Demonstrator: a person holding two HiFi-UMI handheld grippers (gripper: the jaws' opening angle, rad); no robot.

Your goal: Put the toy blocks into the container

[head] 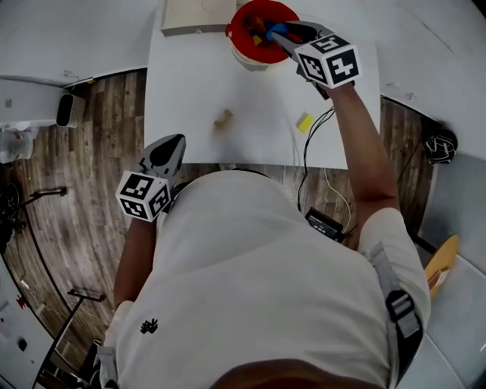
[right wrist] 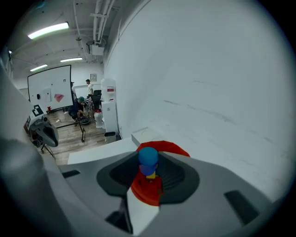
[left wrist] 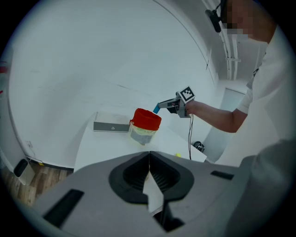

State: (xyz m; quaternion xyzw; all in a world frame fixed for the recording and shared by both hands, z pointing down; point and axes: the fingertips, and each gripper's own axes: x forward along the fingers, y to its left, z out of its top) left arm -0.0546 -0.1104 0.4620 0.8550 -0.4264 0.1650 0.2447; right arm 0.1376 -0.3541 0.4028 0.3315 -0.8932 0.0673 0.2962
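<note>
1. Step in hand: releasing a block into the container. The right tool (head: pixel 279 36) pinches a blue block (right wrist: pixel 148 159) between its pads. It hangs just above the red container (head: pixel 237 26), which stands at the far end of the white surface (head: pixel 190 91).
2. Before release, centre the blue block over the mouth, clear of the rim. In the right gripper view the red rim lies directly beneath the jaws, so alignment looks close.
3. Lower the block near the contents, then spread the jaws fully. The container appears well filled, so a drop from height may bounce the block out.
4. Withdraw straight upward so the jaws do not catch the rim and tip the container.
5. The left tool (left wrist: pixel 149 156) is pressed together with nothing between its jaws. It hovers at the near left corner of the surface, well apart from the container, and is free to fetch the next block.
6. Tools: two.
7. Containers: one.
8. Blocks outside the container: three.
   - The blue block is held in the right tool.
   - One tan block (head: pixel 223 118) and one yellow block (head: pixel 304 122) lie on the surface, apart from each other.
9. Blocks inside the container: several, in mixed colours. The exact number cannot be told.
10. Other items: one flat box (head: pixel 196 17) just beside the container, and one black cable (head: pixel 307 152) hanging off the near edge.
</note>
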